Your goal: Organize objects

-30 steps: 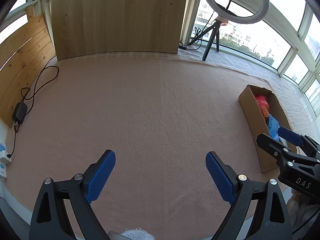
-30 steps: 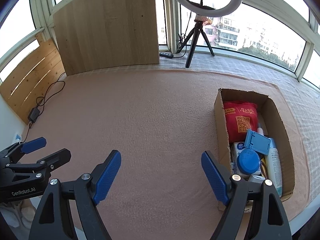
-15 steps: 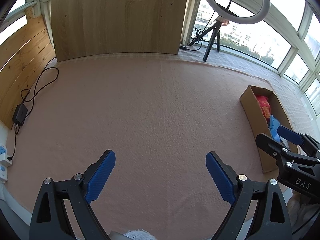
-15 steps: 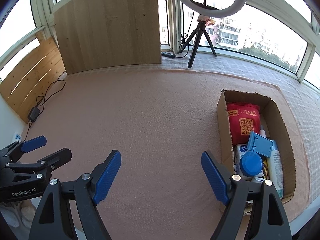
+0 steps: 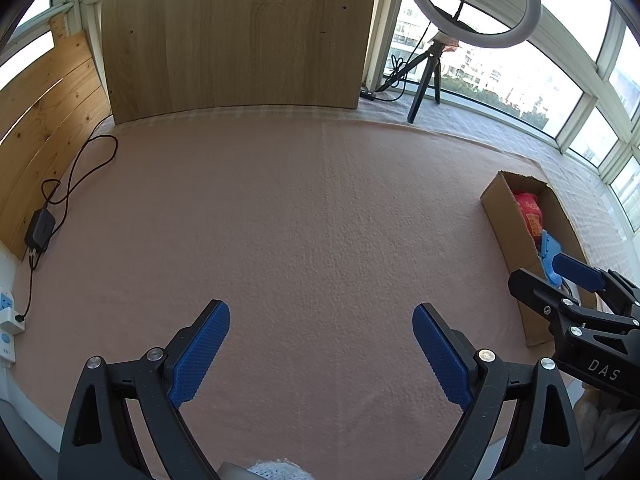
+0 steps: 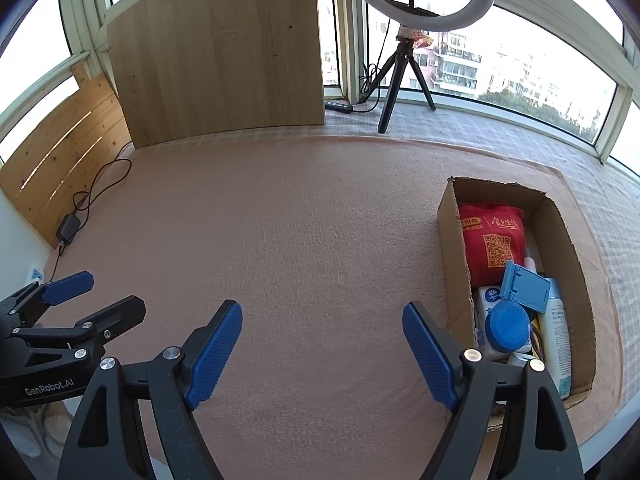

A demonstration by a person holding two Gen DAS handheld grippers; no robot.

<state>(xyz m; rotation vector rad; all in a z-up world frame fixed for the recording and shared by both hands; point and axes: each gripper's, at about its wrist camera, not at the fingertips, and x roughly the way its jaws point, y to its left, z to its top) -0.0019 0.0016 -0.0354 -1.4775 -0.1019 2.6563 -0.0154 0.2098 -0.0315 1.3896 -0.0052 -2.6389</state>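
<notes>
An open cardboard box (image 6: 454,236) stands on the pink cloth at the right. Inside lie a red pouch (image 6: 492,238), a blue folding stand (image 6: 524,286), a blue-capped jar (image 6: 507,326) and a white bottle (image 6: 556,340). My right gripper (image 6: 322,334) hovers open and holds nothing, its right finger close to the box's near left wall. My left gripper (image 5: 320,334) is open too, over bare cloth, with the box (image 5: 506,220) off to its right. Each gripper shows in the other's view: the left gripper (image 6: 76,298) at the left edge, the right gripper (image 5: 560,286) at the right edge.
A wooden panel (image 5: 236,36) leans at the back, with wooden slats (image 5: 44,128) along the left. A ring light on a tripod (image 6: 404,60) stands by the windows. A black adapter and cable (image 5: 40,232) lie at the left edge. The pink cloth (image 5: 300,220) spreads across the middle.
Both views have drifted slightly: the box sits a little further right and away in each. Both grippers stay open and hold nothing.
</notes>
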